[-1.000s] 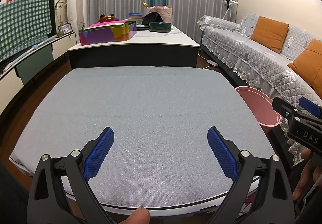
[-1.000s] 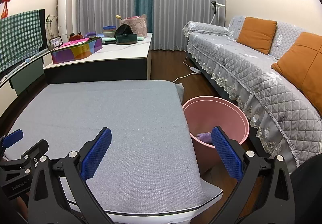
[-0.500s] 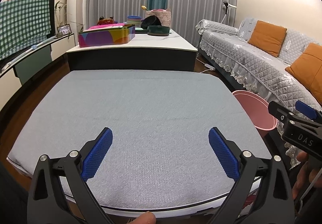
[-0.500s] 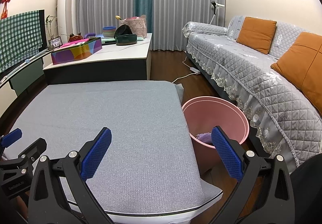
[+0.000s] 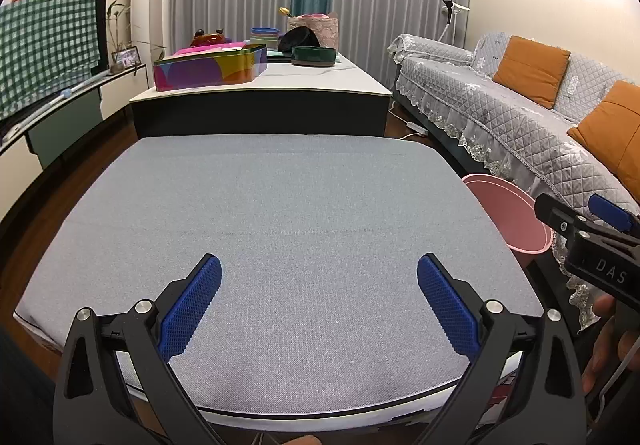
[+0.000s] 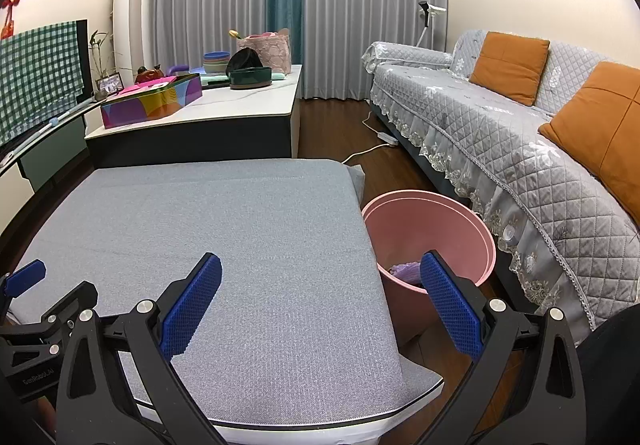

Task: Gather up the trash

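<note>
I hold my left gripper (image 5: pixel 319 303) low at the bottom of the left view, jaws spread wide with nothing between them, above the near edge of the grey bench (image 5: pixel 280 213). My right gripper (image 6: pixel 320 303) sits the same way at the bottom of the right view, jaws wide apart and empty, its right pad hanging over the pink bin (image 6: pixel 430 235).

The bin stands on the floor at the bench's right edge, centre-right in the right view and at the right edge of the left view. A lilac scrap of trash (image 6: pixel 404 270) lies at its bottom, partly hidden behind my pad. I see no trash on the bench surface in either view, so I judge the collecting to be at or near its end; the next move would call for a look around for any leftover piece before I finish.

Beyond the bench, in the upper middle, a second table (image 5: pixel 304 83) carries a colourful box (image 5: pixel 210 69), a dark green bowl (image 5: pixel 314 56) and other items too small to name. A grey sofa (image 6: pixel 520 133) with orange cushions (image 6: pixel 508 59) fills the right side. The bin's rim sits close to the bench corner, the only thing near my right jaws' path.
</note>
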A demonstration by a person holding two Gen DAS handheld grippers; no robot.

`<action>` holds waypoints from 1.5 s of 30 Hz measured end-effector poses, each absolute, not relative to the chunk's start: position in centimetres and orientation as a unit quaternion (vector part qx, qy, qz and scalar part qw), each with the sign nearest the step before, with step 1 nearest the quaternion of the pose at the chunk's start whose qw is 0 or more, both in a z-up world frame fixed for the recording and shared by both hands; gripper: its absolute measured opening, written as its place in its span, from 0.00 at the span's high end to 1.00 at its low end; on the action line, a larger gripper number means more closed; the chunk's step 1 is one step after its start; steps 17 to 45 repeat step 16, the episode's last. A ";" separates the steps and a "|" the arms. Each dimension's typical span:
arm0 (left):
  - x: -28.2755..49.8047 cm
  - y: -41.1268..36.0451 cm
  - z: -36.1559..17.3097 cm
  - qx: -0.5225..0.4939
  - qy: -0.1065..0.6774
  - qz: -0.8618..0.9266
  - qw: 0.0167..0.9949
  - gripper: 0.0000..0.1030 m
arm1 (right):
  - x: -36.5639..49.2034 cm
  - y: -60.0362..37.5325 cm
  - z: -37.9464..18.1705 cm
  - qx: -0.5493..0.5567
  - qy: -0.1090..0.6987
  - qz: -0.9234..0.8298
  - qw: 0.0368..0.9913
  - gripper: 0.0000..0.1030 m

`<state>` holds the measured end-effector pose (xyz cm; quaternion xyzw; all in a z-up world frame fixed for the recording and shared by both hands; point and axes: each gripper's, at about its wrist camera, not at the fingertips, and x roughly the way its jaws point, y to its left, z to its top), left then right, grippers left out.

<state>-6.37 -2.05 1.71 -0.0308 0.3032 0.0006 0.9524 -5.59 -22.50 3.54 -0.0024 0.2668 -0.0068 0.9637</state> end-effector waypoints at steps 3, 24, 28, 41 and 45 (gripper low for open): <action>-6.5 -2.0 1.6 -0.033 0.304 -0.004 0.952 0.08 | -5.6 -22.5 3.4 -0.001 0.268 -0.008 0.964 0.05; -5.9 -2.5 1.2 -0.033 0.321 -0.004 0.946 0.08 | -5.4 -22.7 3.1 0.002 0.273 -0.010 0.962 0.05; -5.9 -2.5 1.2 -0.033 0.321 -0.004 0.946 0.08 | -5.4 -22.7 3.1 0.002 0.273 -0.010 0.962 0.05; -5.9 -2.5 1.2 -0.033 0.321 -0.004 0.946 0.08 | -5.4 -22.7 3.1 0.002 0.273 -0.010 0.962 0.05; -5.9 -2.5 1.2 -0.033 0.321 -0.004 0.946 0.08 | -5.4 -22.7 3.1 0.002 0.273 -0.010 0.962 0.05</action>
